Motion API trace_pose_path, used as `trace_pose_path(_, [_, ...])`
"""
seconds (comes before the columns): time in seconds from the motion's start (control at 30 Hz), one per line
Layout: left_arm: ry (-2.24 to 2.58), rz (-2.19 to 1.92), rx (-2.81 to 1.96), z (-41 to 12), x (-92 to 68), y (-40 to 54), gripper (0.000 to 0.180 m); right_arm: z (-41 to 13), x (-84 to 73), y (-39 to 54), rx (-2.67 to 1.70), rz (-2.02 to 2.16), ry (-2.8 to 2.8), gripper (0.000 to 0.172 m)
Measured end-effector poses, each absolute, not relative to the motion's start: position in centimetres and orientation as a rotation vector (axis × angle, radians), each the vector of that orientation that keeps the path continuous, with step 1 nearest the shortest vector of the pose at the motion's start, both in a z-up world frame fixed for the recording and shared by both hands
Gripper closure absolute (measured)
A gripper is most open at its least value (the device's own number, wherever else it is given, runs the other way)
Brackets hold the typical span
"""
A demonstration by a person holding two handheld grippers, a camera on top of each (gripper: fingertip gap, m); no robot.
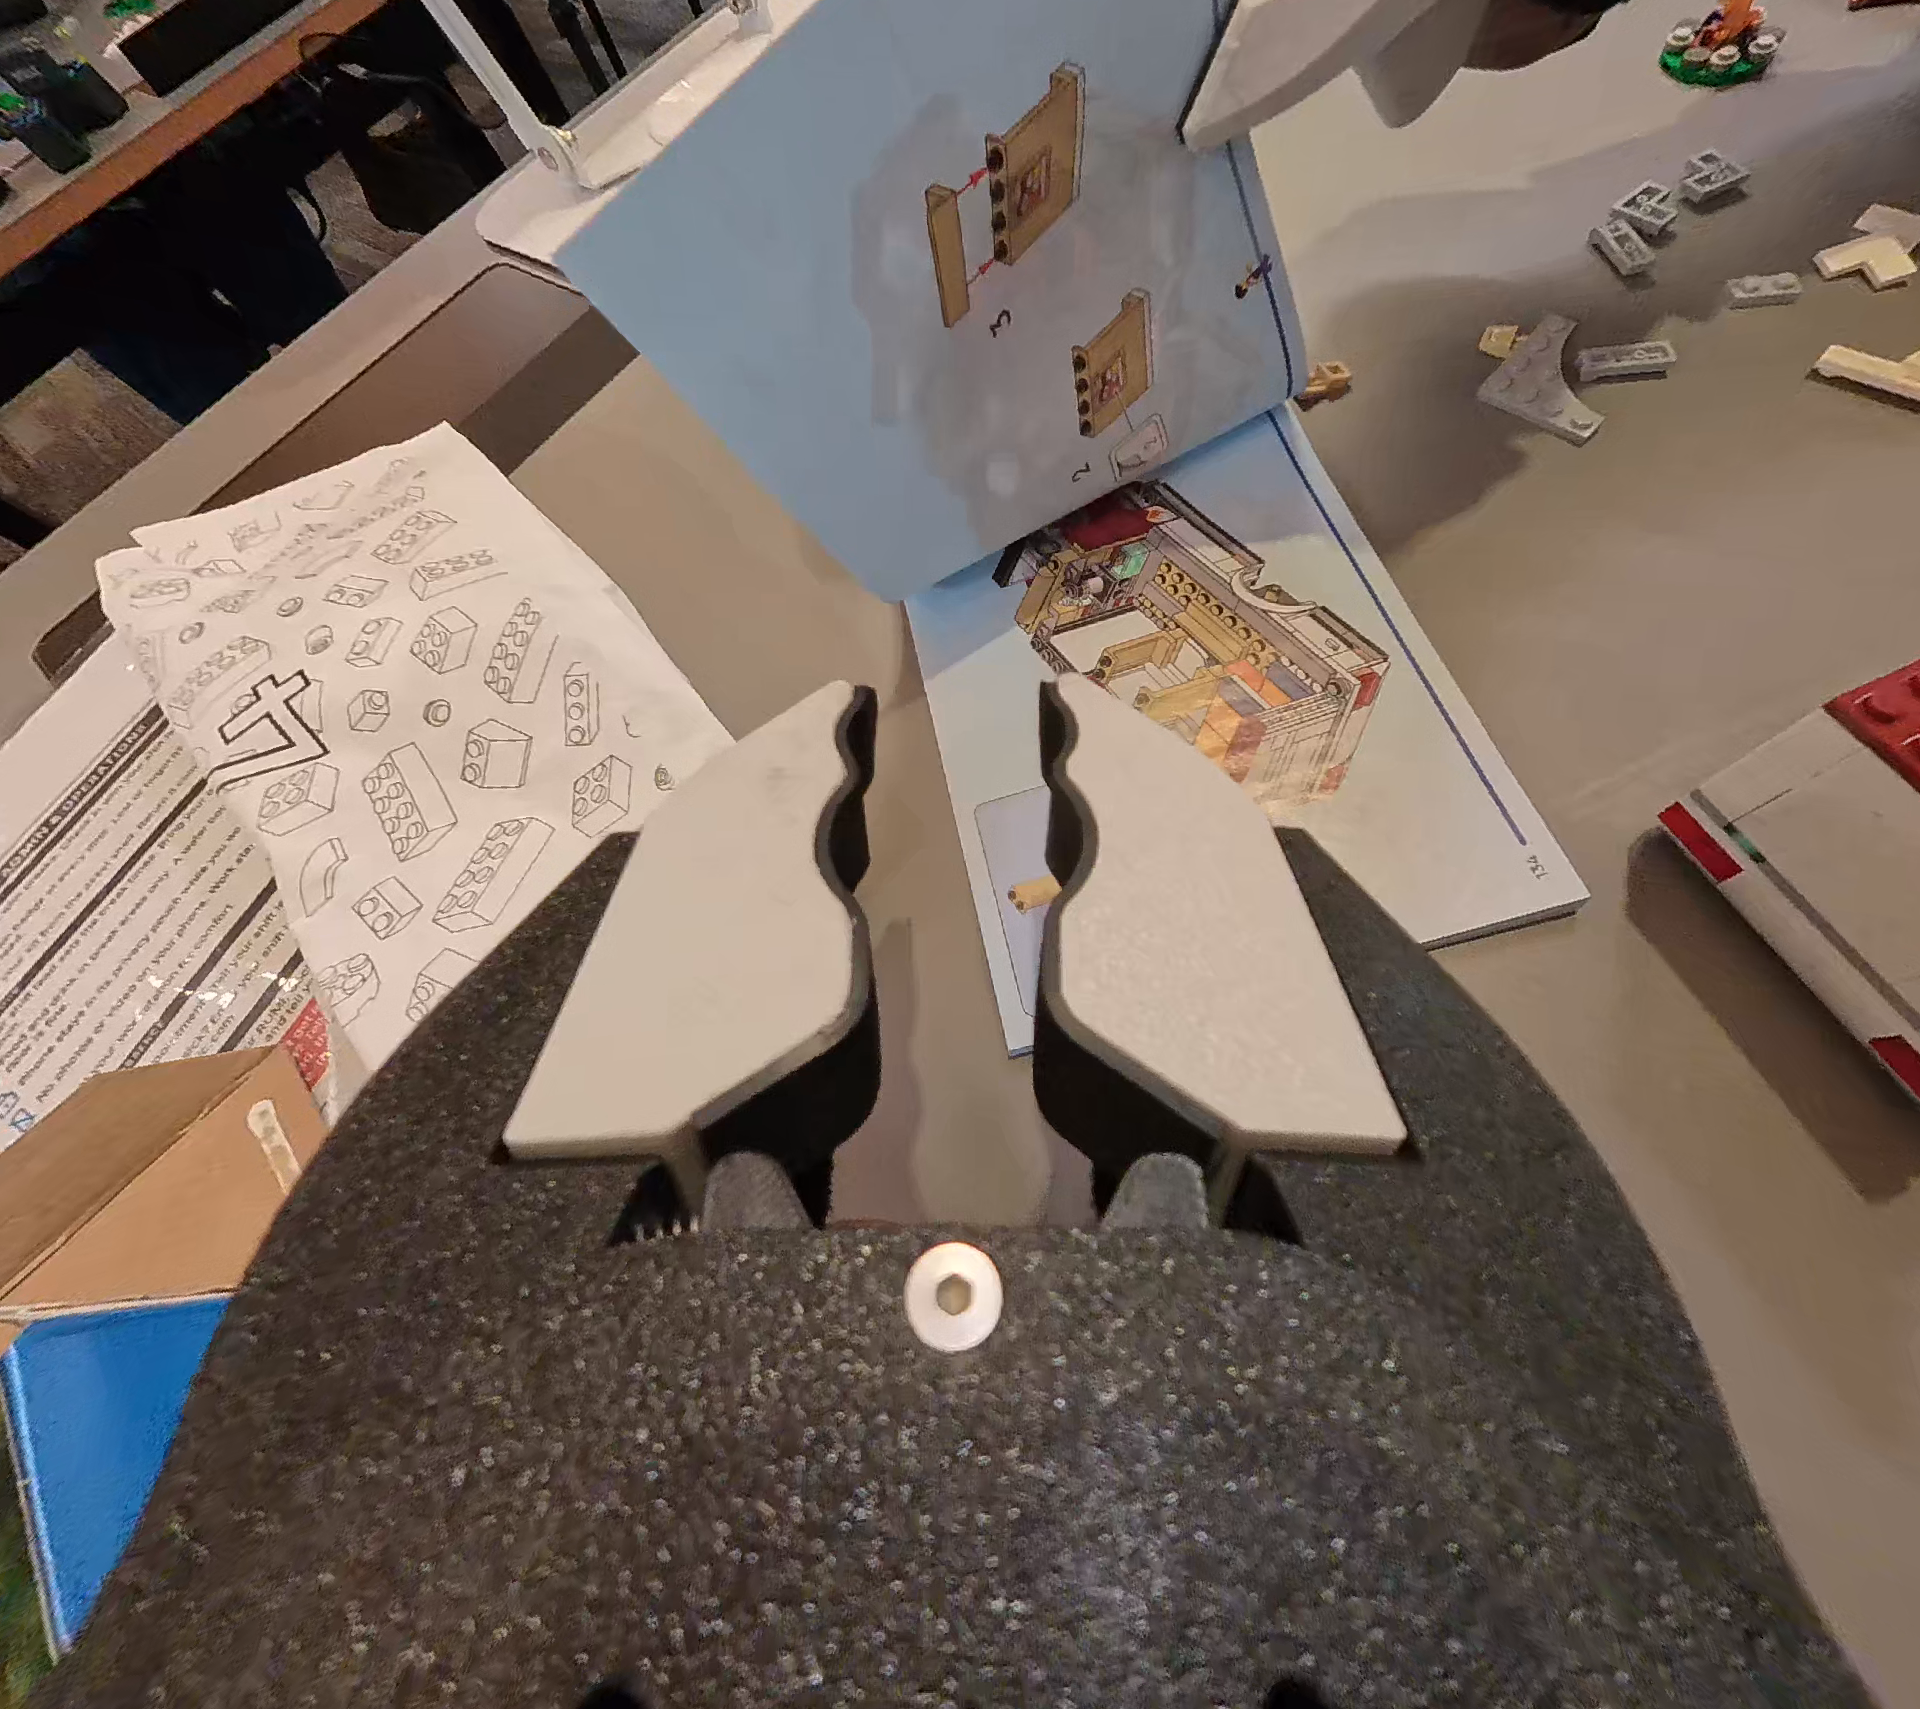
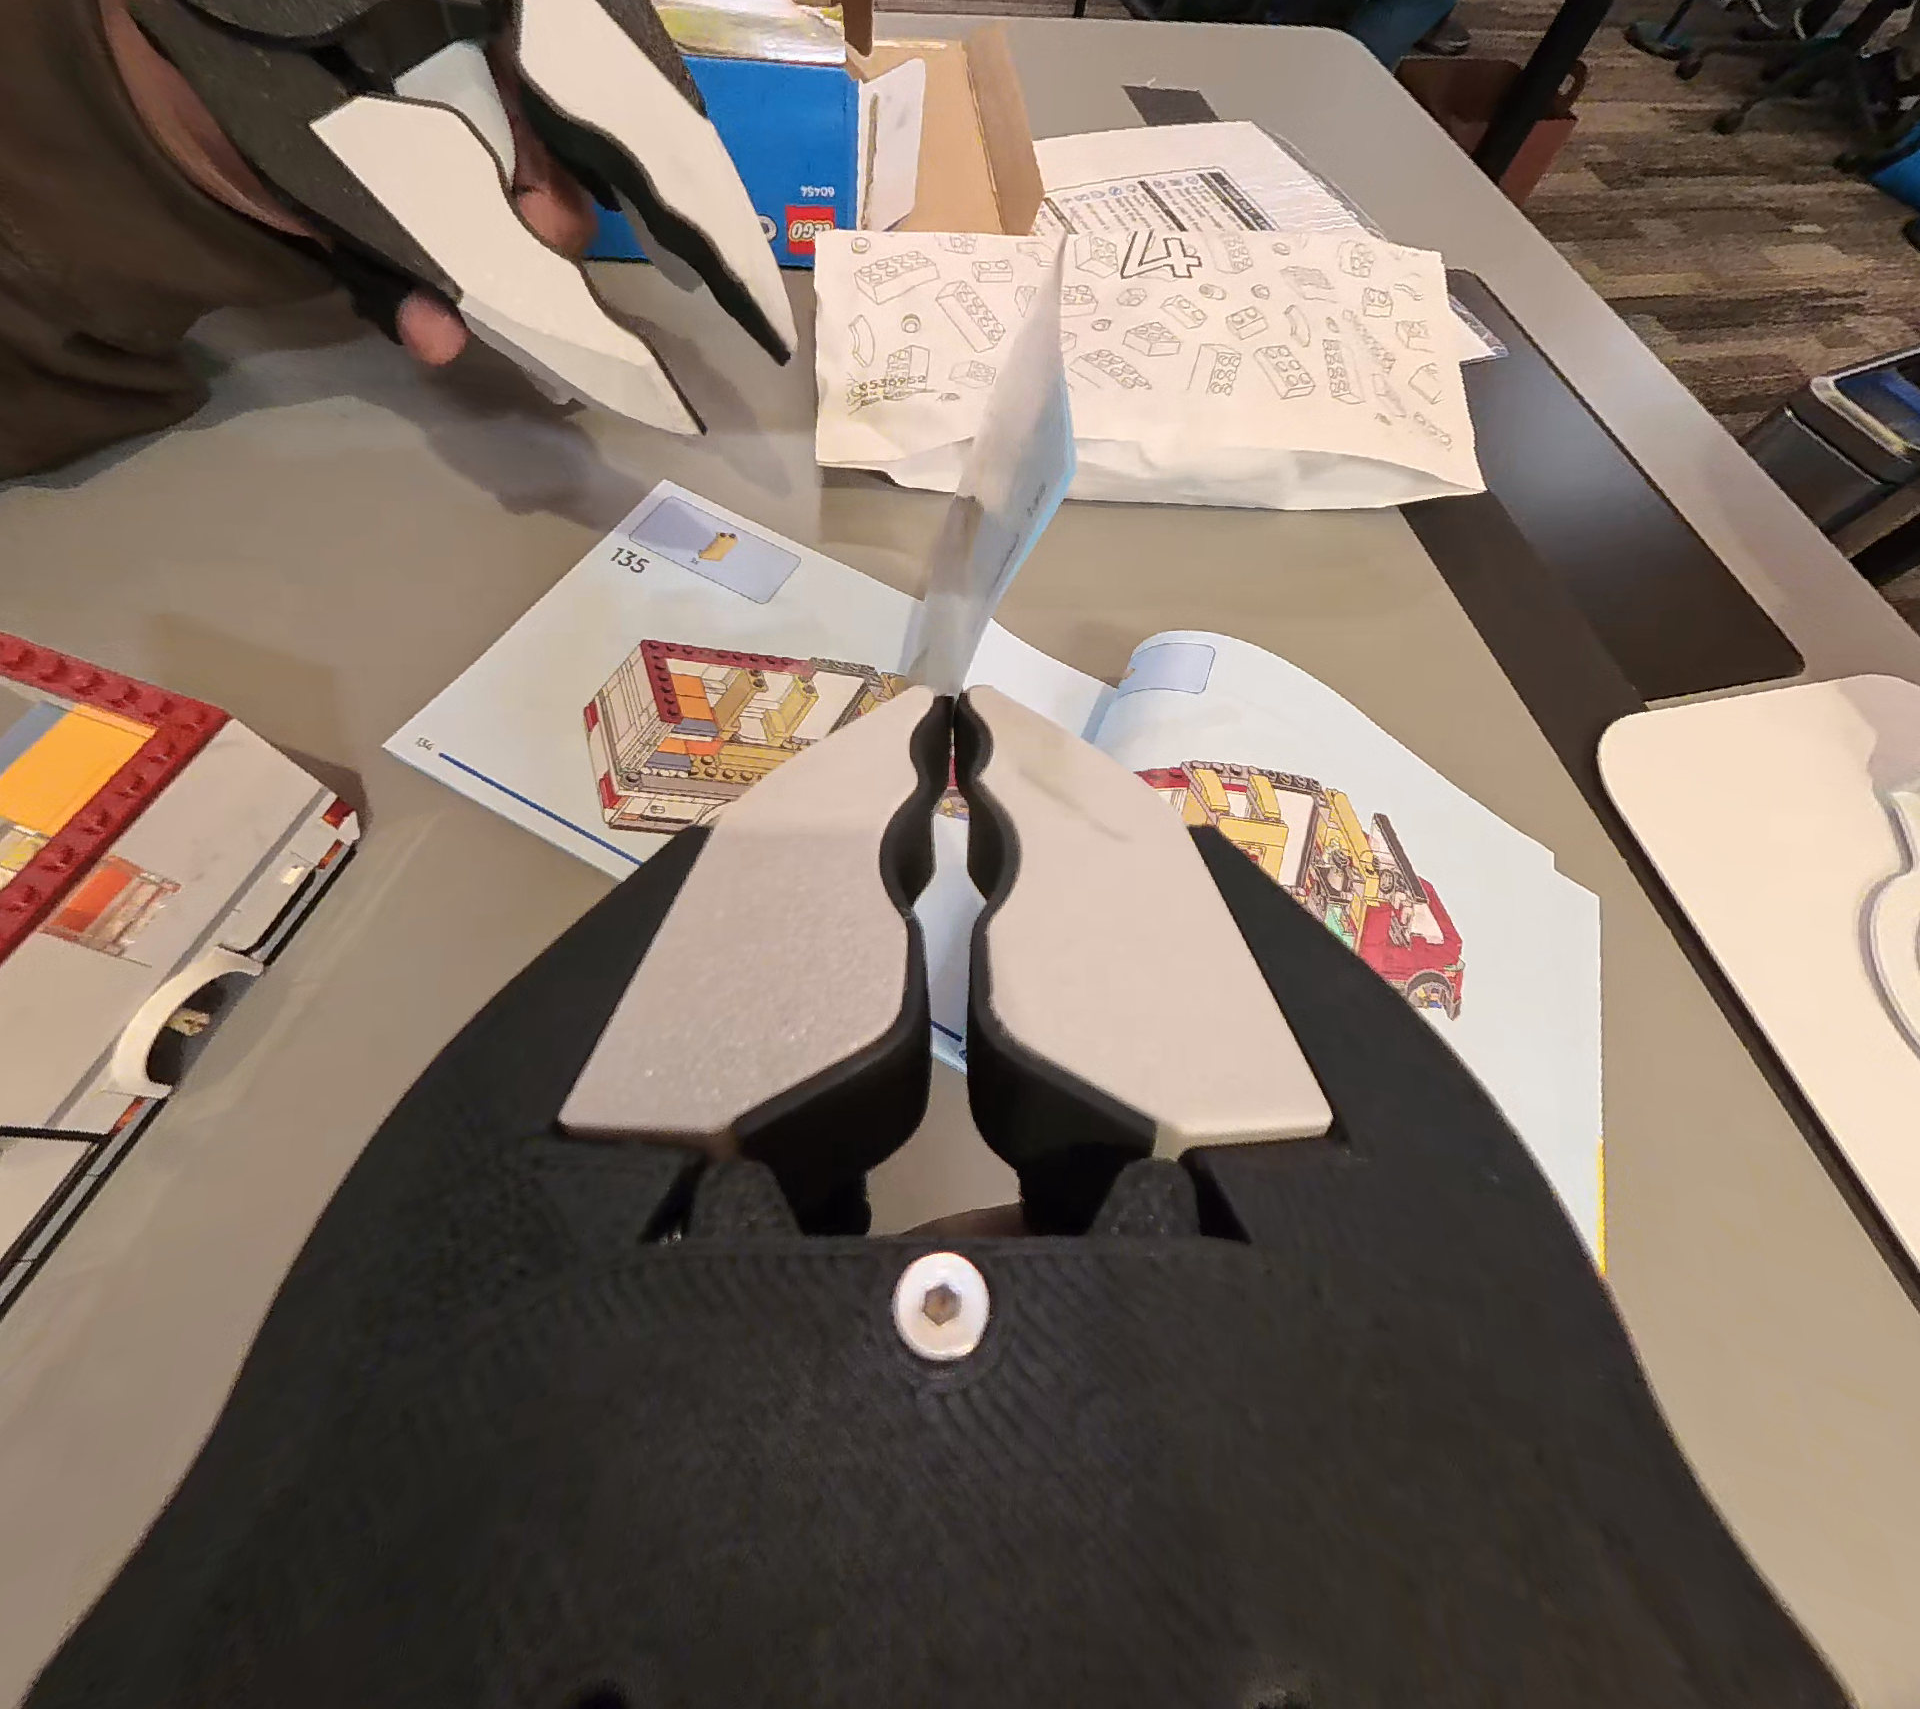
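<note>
An instruction booklet point(image 1: 1455, 828) lies open on the grey table. My right gripper point(image 2: 951, 703) is shut on one of its pages point(image 2: 997, 496) and holds that page upright, edge-on in the right wrist view. In the left wrist view the lifted page point(image 1: 883, 257) stands up with the right gripper point(image 1: 1205, 137) pinching its top corner. My left gripper point(image 1: 956, 703) is open and empty, hovering over the booklet's left edge. It also shows in the right wrist view point(image 2: 743, 392), open, at the upper left above the table. The booklet point(image 2: 540, 683) lies under both grippers.
A white paper bag printed with brick drawings point(image 1: 416, 672) point(image 2: 1247, 371) lies beside a blue cardboard box point(image 1: 135, 1171) point(image 2: 748, 132). A partly built red and white model point(image 1: 1818, 880) point(image 2: 125, 828) sits near the booklet. Loose grey bricks point(image 1: 1662, 215) lie behind. A white tray point(image 2: 1766, 828) is on the right. About 12 cm separates my left fingertips from my right.
</note>
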State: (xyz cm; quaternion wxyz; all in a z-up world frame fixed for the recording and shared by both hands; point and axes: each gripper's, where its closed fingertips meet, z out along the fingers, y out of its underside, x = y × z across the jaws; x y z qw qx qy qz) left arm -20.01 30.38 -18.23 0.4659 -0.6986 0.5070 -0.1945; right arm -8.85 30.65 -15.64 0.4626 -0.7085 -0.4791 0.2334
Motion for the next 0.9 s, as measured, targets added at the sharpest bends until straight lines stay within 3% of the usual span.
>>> trace_pose_path(0.43, [1.32, -0.532, -1.785, -20.3, -18.9, 29.4, 0.145, -16.4, -9.7, 29.6, -1.761, 0.64, -1.223, 0.17])
trace_pose_path(0.6, [1.366, -0.523, -1.823, -21.4, -18.8, 29.0, 0.142, -18.0, -9.5, 28.3, -1.794, 0.612, -1.375, 0.146])
trace_pose_path(0.9, [1.32, -0.413, -1.892, -21.1, -21.4, 30.0, 0.14, -17.6, -4.6, 31.7, -1.874, 0.402, -1.232, 0.132])
